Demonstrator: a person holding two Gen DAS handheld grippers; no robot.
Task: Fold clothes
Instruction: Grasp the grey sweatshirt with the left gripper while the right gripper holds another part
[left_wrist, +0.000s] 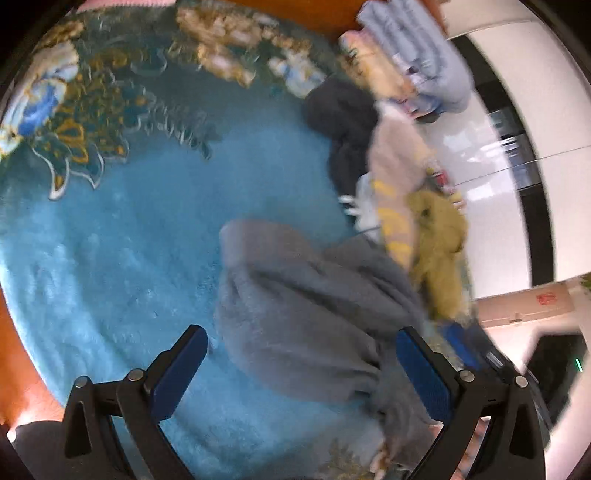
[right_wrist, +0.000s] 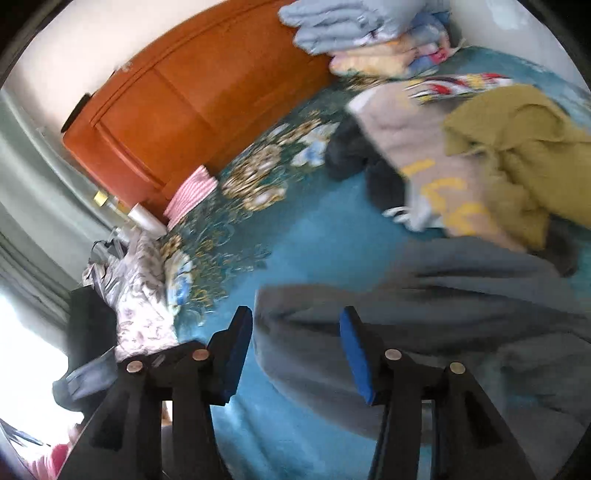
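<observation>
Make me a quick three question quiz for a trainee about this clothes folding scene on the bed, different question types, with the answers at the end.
1. True or false: the left gripper is shut on the grey garment.
2. Multiple choice: what lies on top of the beige garment with yellow markings? A) a red towel B) an olive green garment C) a white pillow
3. Fill in: the clothes lie on a ____ coloured bedspread.

Key
1. False: both grippers, the right gripper included, are open, with the grey garment lying between or just ahead of the fingers.
2. B
3. Blue
</observation>
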